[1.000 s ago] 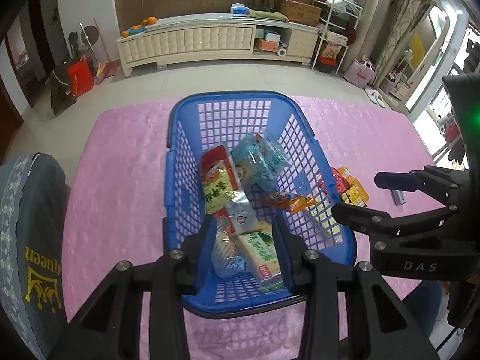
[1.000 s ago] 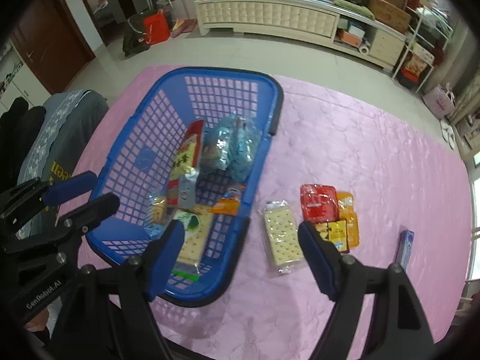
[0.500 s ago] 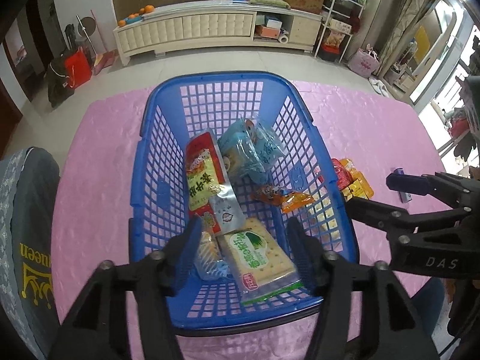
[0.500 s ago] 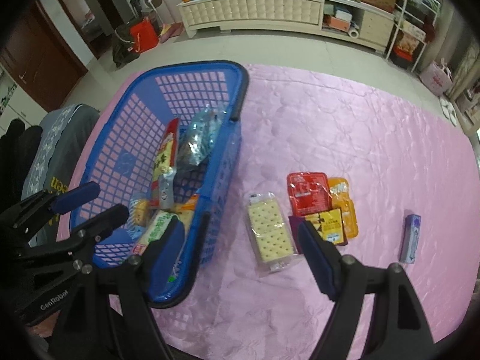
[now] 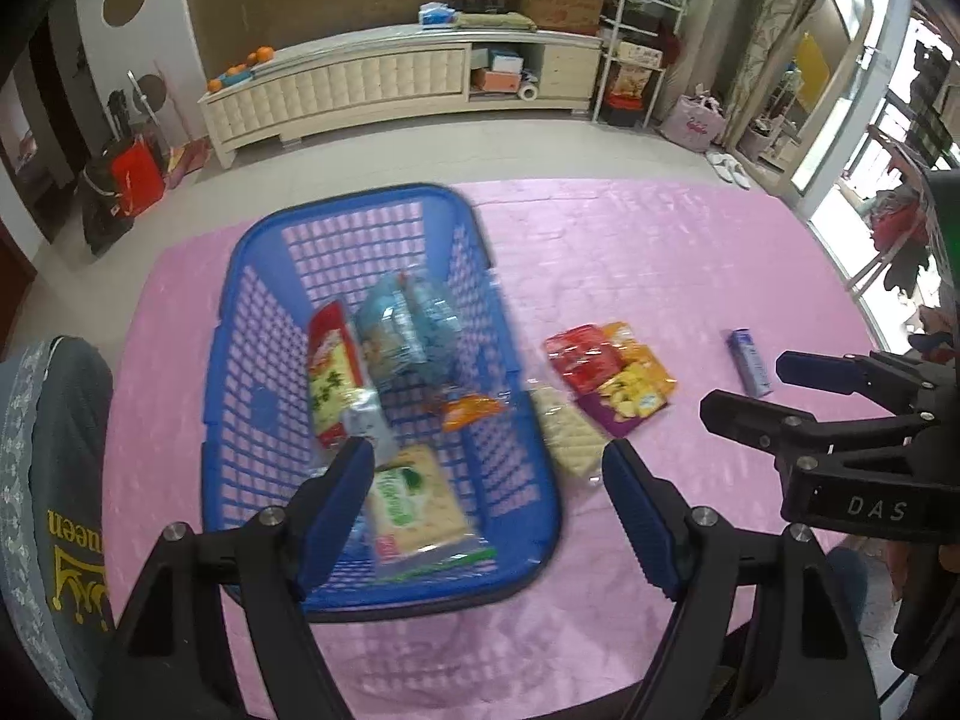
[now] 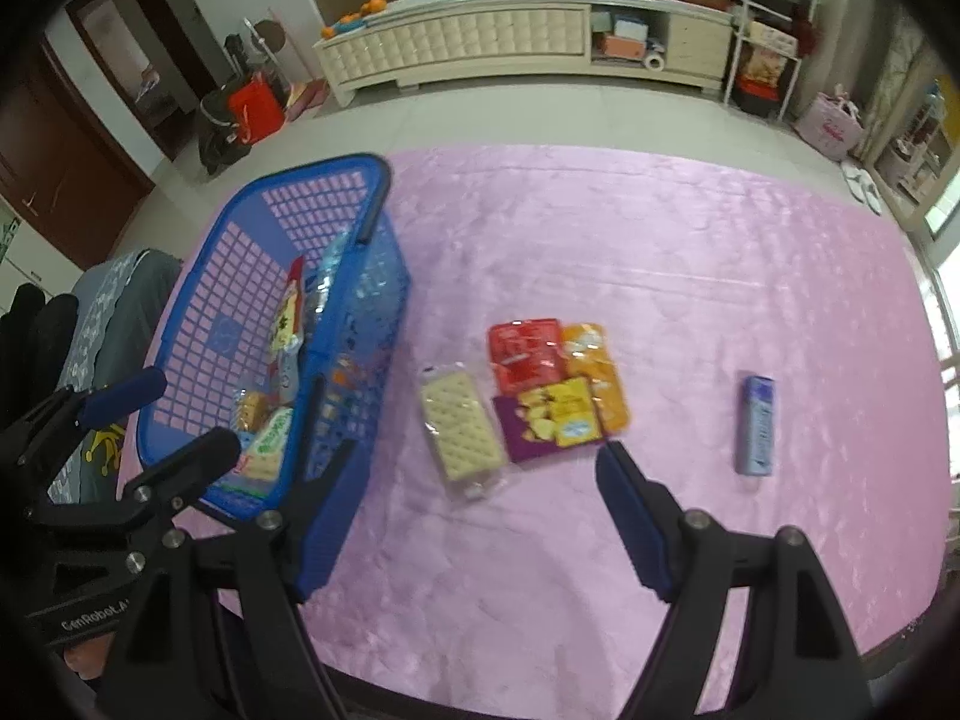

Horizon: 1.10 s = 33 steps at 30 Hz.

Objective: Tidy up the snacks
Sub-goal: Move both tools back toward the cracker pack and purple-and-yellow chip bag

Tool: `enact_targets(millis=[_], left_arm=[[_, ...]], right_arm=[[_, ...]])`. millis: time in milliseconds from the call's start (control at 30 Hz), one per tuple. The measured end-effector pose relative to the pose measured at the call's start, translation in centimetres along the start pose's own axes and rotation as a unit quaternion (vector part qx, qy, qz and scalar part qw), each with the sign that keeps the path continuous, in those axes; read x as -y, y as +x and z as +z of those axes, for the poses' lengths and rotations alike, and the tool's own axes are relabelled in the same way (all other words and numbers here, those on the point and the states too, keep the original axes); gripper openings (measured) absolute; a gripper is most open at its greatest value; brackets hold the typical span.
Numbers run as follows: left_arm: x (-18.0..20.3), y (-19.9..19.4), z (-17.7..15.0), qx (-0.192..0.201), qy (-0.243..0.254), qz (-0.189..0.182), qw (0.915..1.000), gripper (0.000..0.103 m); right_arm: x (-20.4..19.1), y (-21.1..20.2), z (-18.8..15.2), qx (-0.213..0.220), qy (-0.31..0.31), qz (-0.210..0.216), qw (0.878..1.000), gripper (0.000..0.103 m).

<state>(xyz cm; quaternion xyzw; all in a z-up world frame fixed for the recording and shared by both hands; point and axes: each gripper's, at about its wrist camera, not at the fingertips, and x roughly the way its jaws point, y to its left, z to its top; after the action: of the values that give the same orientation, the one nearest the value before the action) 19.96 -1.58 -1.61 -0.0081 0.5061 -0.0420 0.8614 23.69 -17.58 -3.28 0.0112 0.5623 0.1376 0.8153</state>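
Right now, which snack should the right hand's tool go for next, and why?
Probably the clear-wrapped pale cracker pack. It lies on the pink tablecloth just outside the blue plastic basket, nearest of the loose snacks, and the right gripper hangs just short of it, jaws open and empty. Lower it over that pack.

Blue plastic lattice basket [image 5: 468, 276], upright on pink cloth, holds: green-label cracker pack [image 5: 414, 504], red-yellow pouch [image 5: 330, 378], pale blue wrapped bundle [image 5: 408, 330], small orange packet [image 5: 468, 408].
Flat on cloth beside basket: clear-wrapped cracker pack [image 6: 459, 429]; overlapping red [image 6: 525, 354], orange [image 6: 594, 372], purple-yellow packets [image 6: 552, 426].
Blue-grey slim box [image 6: 757, 425] well apart.
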Motion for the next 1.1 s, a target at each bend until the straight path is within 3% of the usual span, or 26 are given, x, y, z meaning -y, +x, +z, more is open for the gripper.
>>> enact_targets(millis=[167, 367, 500, 733, 1100], left_arm=[[3.4, -0.7, 0.1, 0.003, 0.016, -0.014, 0.9998, 0.077], [6.8, 0.7, 0.3, -0.025, 0.013, -0.027, 0.9992, 0.078], [8.8, 2.3, 0.3, -0.041, -0.004, 0.001, 0.9992, 0.078], [11.5, 5.2, -0.1, -0.066, -0.02, 0.005, 0.9976, 0.078], [12.1, 10.8, -0.4, -0.09, -0.064, 0.056, 0.9923, 0.078]], right_arm=[[3.0, -1.8, -1.1, 0.011, 0.021, -0.007, 1.0, 0.081], [6.1, -2.9, -2.4, 0.014, 0.041, -0.007, 0.999, 0.081], [8.3, -2.9, -3.1, 0.011, 0.053, -0.005, 0.998, 0.081], [11.8, -1.2, -4.2, -0.008, 0.073, -0.003, 0.997, 0.081], [15.0, 4.2, -3.5, -0.035, 0.071, 0.008, 0.997, 0.081]])
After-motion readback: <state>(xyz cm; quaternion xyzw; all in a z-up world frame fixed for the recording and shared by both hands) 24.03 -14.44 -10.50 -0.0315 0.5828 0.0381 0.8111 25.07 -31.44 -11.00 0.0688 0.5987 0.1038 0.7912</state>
